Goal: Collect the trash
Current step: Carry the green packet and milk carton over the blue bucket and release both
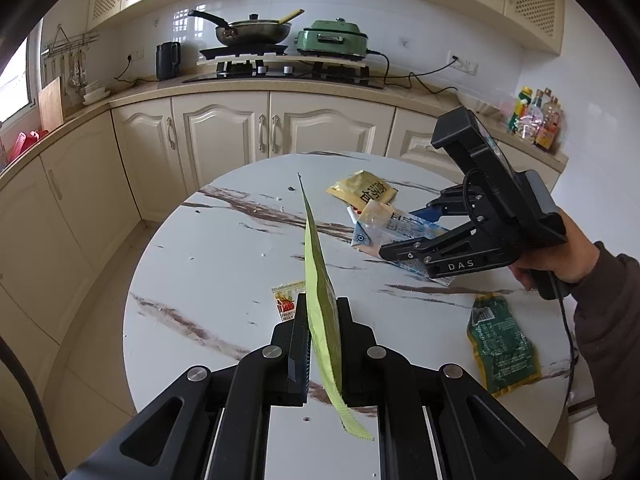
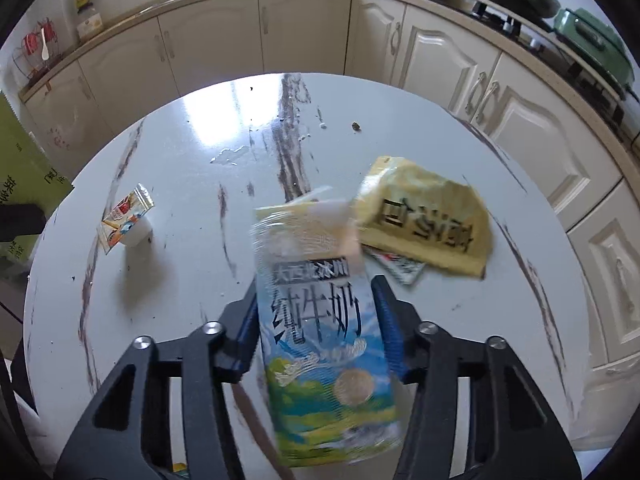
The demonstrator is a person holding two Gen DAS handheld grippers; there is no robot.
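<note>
My left gripper (image 1: 322, 344) is shut on a thin light-green bag (image 1: 320, 280), held edge-on above the round marble table (image 1: 224, 280). My right gripper (image 2: 316, 320) is shut on a blue-and-white milk carton (image 2: 320, 344), lifted a little off the table; the same carton (image 1: 394, 228) and gripper (image 1: 404, 232) show at the right of the left wrist view. A yellow wrapper (image 2: 428, 220) lies just beyond the carton, also seen in the left wrist view (image 1: 362, 190). A small red-and-white sachet (image 1: 286, 300) (image 2: 126, 220) and a dark green packet (image 1: 500, 344) lie on the table.
Cream kitchen cabinets (image 1: 224, 128) ring the table. The counter holds a stove with a pan (image 1: 252, 32), a green cooker (image 1: 332, 38) and bottles (image 1: 536, 118). A small white wrapper (image 2: 400, 266) peeks from under the yellow one.
</note>
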